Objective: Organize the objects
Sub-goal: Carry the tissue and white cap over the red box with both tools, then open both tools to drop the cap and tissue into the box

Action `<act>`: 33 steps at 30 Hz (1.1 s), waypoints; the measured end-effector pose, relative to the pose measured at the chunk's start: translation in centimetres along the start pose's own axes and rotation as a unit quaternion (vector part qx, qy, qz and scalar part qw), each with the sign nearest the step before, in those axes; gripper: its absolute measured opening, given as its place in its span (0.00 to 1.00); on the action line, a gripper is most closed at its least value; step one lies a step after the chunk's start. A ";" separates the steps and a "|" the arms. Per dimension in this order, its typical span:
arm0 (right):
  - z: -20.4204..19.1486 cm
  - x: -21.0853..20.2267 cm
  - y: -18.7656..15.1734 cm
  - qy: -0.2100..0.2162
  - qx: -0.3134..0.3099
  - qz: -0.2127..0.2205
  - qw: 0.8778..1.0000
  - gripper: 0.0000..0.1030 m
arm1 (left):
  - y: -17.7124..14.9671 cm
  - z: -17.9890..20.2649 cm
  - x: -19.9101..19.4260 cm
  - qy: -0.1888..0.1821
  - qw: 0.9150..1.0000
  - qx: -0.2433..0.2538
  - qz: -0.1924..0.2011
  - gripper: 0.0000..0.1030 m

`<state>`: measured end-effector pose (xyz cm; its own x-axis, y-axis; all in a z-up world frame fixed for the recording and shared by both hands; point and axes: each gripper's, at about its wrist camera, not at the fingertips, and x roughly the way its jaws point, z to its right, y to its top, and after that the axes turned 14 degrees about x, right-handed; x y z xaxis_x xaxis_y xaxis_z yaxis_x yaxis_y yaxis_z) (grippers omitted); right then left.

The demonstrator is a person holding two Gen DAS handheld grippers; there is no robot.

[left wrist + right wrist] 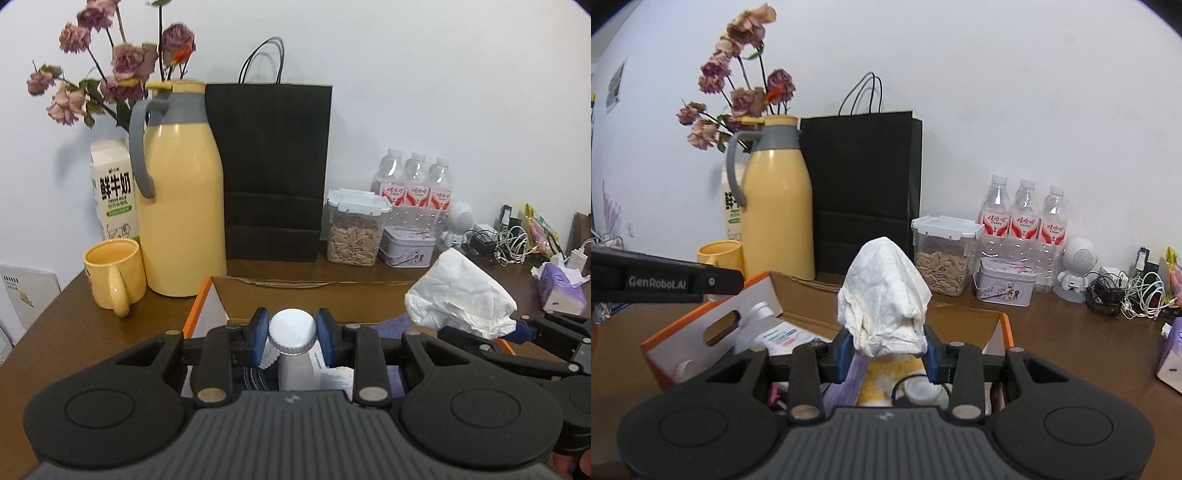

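Note:
My left gripper (pixel 292 336) is shut on the white cap of a white bottle (pixel 292 334) and holds it over an open cardboard box with orange edges (pixel 197 308). My right gripper (pixel 886 352) is shut on a crumpled white tissue (pixel 884 291), held above the same box (pixel 687 328); the tissue also shows at the right of the left wrist view (pixel 460 295). The box holds a white bottle (pixel 759 314), papers, purple cloth and small items, partly hidden by the grippers.
On the brown table (pixel 51 317) stand a yellow mug (pixel 114 275), yellow thermos (pixel 181 192), milk carton (pixel 114 192), dried flowers, black paper bag (pixel 275 170), seed container (pixel 354 229), tin (pixel 406 245), water bottles (pixel 413 181), robot figure, cables and a tissue pack (pixel 561 288).

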<state>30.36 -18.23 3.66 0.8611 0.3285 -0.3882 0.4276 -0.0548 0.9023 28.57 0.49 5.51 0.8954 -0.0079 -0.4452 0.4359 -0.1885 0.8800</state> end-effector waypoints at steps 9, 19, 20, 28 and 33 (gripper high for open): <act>1.5 2.9 -0.7 -0.011 0.005 -0.017 1.000 0.44 | -0.7 -0.6 2.9 -0.011 1.000 -0.001 -0.018 0.29; 1.7 3.1 -1.2 -0.024 -0.002 -0.022 0.999 1.00 | -0.7 0.3 1.7 0.021 0.999 0.015 0.020 1.00; 1.7 3.1 -1.2 -0.024 -0.002 -0.025 0.999 1.00 | -0.7 0.3 1.6 0.021 0.999 0.017 0.020 1.00; 1.6 2.6 -1.4 -0.018 0.000 -0.021 1.000 1.00 | -0.6 0.6 1.7 0.018 1.000 0.020 0.013 1.00; 1.5 1.6 -1.4 -0.013 0.004 -0.012 1.000 1.00 | -0.8 0.9 1.6 0.016 0.999 0.026 0.011 1.00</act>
<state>31.58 -19.00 1.54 0.8570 0.3047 -0.4155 0.4510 -0.0536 0.8909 29.61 -0.30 3.94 0.9077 0.0179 -0.4192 0.4109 -0.2401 0.8795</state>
